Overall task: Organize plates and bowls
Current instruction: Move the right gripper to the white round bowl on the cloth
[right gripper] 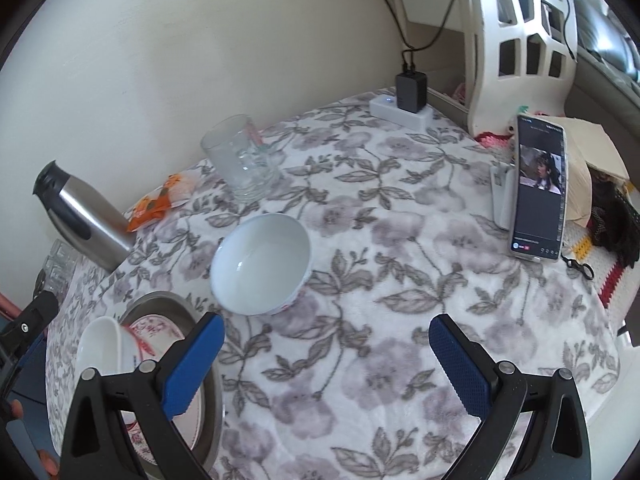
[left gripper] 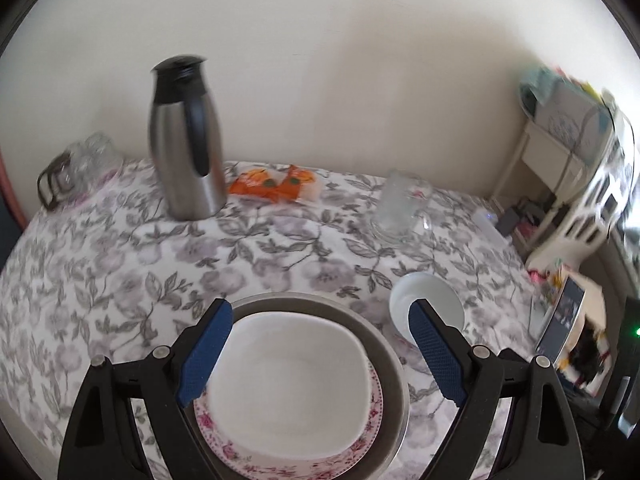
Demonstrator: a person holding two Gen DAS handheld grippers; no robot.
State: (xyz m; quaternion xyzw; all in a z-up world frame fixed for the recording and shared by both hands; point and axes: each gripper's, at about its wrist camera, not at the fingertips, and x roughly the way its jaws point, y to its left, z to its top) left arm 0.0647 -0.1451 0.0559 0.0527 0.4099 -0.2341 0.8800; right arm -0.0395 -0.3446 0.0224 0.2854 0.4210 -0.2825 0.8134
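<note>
**Both claws released over the dishes**

My left claw (left gripper: pixel 320 320) hangs released above the square white bowl (left gripper: pixel 286 384), stacked on a floral plate (left gripper: pixel 372 412) inside a metal tray (left gripper: pixel 390 354). My right claw (right gripper: pixel 326 334) gapes empty over the flowered counter (right gripper: pixel 400 280); the round white bowl (right gripper: pixel 260 264) sits far-left of it.

The left gripper (left gripper: pixel 320 322), black with blue bumpy pads, points down at a slant. Its jaws stand wide apart and nothing sits between the pads. The right gripper (right gripper: pixel 326 334), also black with blue pads, tips down too. Its jaws are spread wide and hold nothing. A bit of the left gripper's black arm shows far off beside the right gripper's left jaw.
</note>
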